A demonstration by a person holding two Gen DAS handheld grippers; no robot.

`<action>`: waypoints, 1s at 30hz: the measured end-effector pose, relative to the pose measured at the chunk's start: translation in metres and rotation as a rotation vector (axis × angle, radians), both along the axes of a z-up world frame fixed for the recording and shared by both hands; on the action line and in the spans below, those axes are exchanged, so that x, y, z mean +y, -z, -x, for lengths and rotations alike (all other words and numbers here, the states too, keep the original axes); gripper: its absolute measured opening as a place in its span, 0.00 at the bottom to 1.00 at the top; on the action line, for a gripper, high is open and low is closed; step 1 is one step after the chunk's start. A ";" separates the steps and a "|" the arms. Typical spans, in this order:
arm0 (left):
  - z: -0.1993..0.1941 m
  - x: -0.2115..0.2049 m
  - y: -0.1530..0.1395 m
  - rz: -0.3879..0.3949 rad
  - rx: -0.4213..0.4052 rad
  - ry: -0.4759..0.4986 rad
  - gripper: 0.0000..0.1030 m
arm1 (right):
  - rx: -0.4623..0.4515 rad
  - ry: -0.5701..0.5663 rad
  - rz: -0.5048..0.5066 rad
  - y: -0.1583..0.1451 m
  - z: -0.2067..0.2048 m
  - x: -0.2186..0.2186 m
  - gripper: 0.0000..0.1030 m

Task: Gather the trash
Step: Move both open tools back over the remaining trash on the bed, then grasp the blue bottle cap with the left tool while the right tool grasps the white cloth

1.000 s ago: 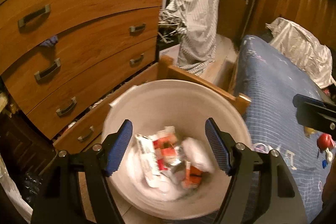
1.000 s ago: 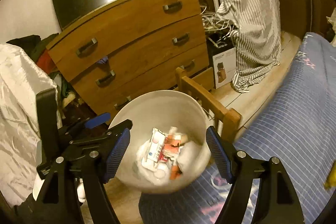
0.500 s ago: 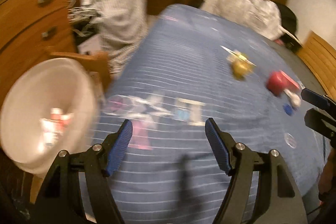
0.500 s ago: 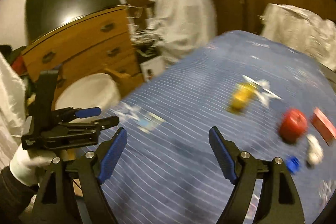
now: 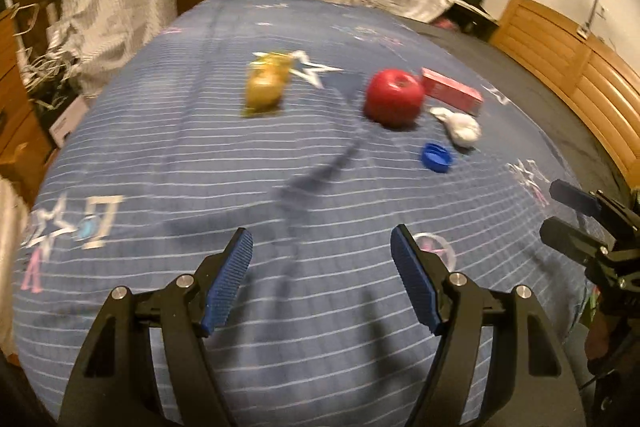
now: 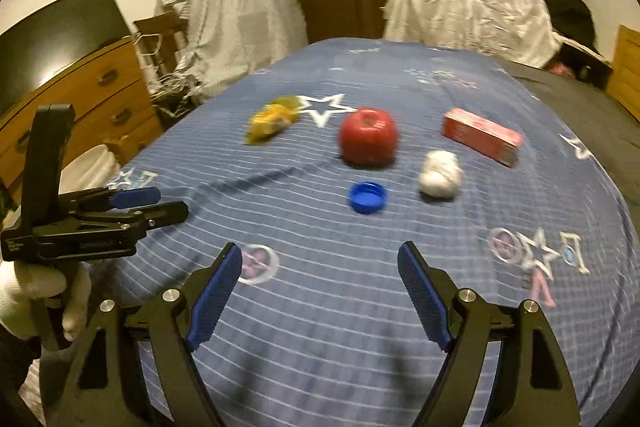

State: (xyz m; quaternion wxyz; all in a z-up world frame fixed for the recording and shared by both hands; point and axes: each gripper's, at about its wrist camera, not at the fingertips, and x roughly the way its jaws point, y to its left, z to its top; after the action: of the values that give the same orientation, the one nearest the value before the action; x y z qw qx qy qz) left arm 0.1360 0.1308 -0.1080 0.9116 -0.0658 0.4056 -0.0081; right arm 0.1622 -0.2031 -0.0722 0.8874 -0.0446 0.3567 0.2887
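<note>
On the blue bedspread (image 5: 200, 155) lie a yellow wrapper (image 5: 266, 89), a red apple (image 5: 394, 99), a red box (image 5: 452, 91), a white crumpled wad (image 5: 460, 126) and a blue bottle cap (image 5: 437, 157). The same things show in the right wrist view: wrapper (image 6: 274, 123), apple (image 6: 368, 141), box (image 6: 482, 141), wad (image 6: 440, 175), cap (image 6: 367, 197). My left gripper (image 5: 322, 279) is open and empty above the bed's near part. My right gripper (image 6: 320, 291) is open and empty, short of the cap. The white bin (image 6: 90, 169) stands at the bed's left.
A wooden dresser (image 6: 92, 99) stands left of the bed. A striped cloth (image 6: 232, 23) hangs behind it. A crumpled white sheet (image 6: 468, 15) lies at the bed's far end. A wooden headboard (image 5: 568, 75) runs along the right. The left gripper shows in the right wrist view (image 6: 160, 203).
Both grippers swung away from the white bin with trash in it and now face the bed. The items on the bedspread have come closer to centre. Both stay open and empty.
</note>
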 end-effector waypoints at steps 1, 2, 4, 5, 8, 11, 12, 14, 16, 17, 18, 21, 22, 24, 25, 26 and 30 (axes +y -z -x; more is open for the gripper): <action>-0.004 -0.010 0.002 -0.002 0.004 0.016 0.67 | 0.001 0.009 -0.001 0.001 -0.001 -0.003 0.78; -0.008 -0.019 0.004 -0.001 0.008 0.029 0.67 | 0.001 0.022 0.001 0.003 -0.004 -0.013 0.78; -0.020 -0.039 0.008 0.002 0.018 0.066 0.67 | 0.001 0.045 0.002 0.004 -0.011 -0.023 0.78; -0.027 -0.051 0.011 0.006 0.027 0.093 0.67 | 0.006 0.061 0.001 0.006 -0.017 -0.032 0.78; -0.050 -0.077 0.021 0.018 0.067 0.157 0.67 | 0.023 0.102 0.003 0.009 -0.030 -0.049 0.78; -0.077 -0.099 0.035 0.017 0.113 0.207 0.67 | 0.036 0.130 -0.007 0.014 -0.038 -0.067 0.78; -0.085 -0.104 0.038 0.008 0.122 0.213 0.67 | 0.037 0.134 -0.009 0.015 -0.039 -0.070 0.78; -0.099 -0.110 0.040 0.001 0.127 0.220 0.67 | 0.048 0.145 -0.017 0.020 -0.045 -0.079 0.78; -0.114 -0.116 0.040 0.000 0.132 0.225 0.67 | 0.056 0.157 -0.023 0.022 -0.050 -0.084 0.78; -0.121 -0.118 0.042 -0.002 0.137 0.220 0.67 | 0.058 0.160 -0.024 0.023 -0.054 -0.086 0.78; -0.128 -0.120 0.044 -0.004 0.143 0.214 0.67 | 0.060 0.162 -0.027 0.024 -0.058 -0.088 0.78; -0.142 -0.125 0.047 -0.014 0.145 0.209 0.64 | 0.061 0.161 -0.032 0.021 -0.070 -0.087 0.78; -0.145 -0.127 0.048 -0.021 0.144 0.208 0.54 | 0.057 0.157 -0.031 0.020 -0.075 -0.085 0.78; -0.150 -0.127 0.049 -0.031 0.146 0.197 0.40 | 0.054 0.146 -0.032 0.018 -0.084 -0.081 0.78; -0.152 -0.126 0.049 -0.026 0.147 0.192 0.37 | 0.054 0.138 -0.032 0.018 -0.092 -0.077 0.78; -0.152 -0.124 0.049 -0.011 0.144 0.192 0.37 | 0.058 0.130 -0.031 0.018 -0.101 -0.072 0.78; -0.144 -0.112 0.046 0.000 0.127 0.171 0.37 | 0.088 0.106 -0.021 0.027 -0.133 -0.053 0.78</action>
State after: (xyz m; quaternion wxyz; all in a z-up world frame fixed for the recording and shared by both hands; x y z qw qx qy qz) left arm 0.2800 0.0188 -0.1535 0.8801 -0.0313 0.4666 -0.0816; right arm 0.2952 -0.2557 -0.0993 0.8853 -0.0039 0.3942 0.2468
